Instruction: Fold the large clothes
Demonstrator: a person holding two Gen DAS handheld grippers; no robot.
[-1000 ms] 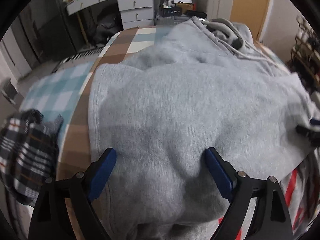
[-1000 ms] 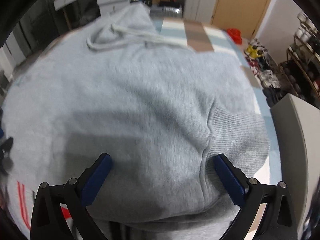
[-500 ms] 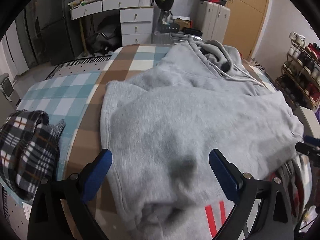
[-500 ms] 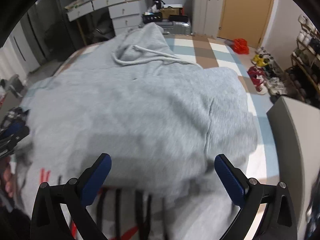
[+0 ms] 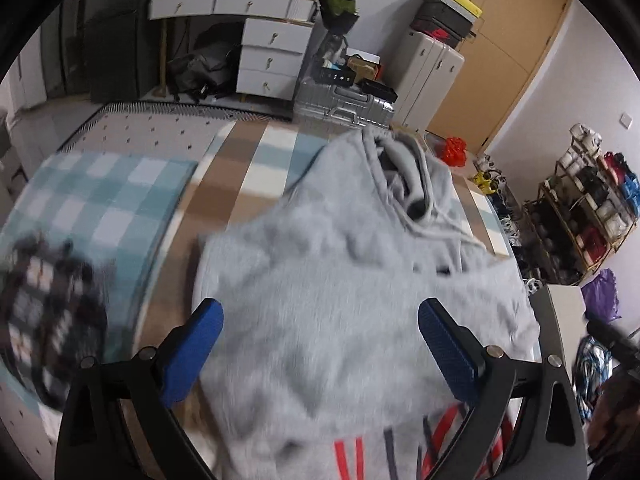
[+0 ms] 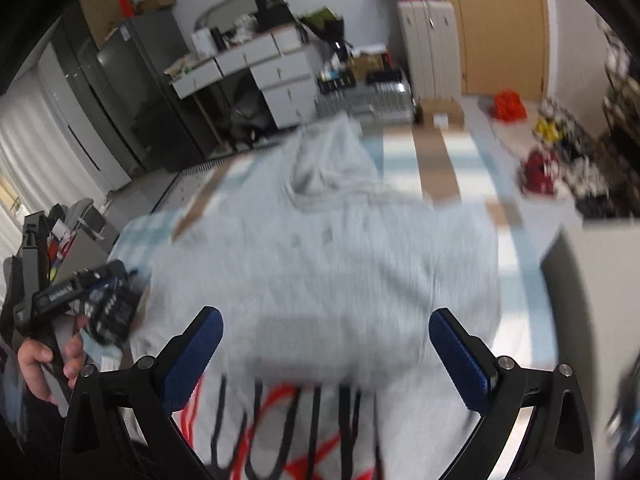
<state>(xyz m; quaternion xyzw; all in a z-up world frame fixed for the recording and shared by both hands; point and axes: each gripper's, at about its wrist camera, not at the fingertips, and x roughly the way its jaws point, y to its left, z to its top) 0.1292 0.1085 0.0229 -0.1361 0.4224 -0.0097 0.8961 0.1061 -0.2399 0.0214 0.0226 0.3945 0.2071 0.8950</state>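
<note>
Grey hoodie [image 5: 352, 304]: folded, lying on checked table [image 5: 132, 200], hood at the far end. Plaid garment [image 5: 48, 312]: at its left. Left tongs [image 5: 320, 344]: spread wide, empty. Right tongs [image 6: 326, 354]: spread wide, empty, above hoodie's near edge.

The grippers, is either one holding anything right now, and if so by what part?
Nothing is held. The left gripper and the right gripper both stand open above the grey hoodie, with no cloth between their fingers.
</note>
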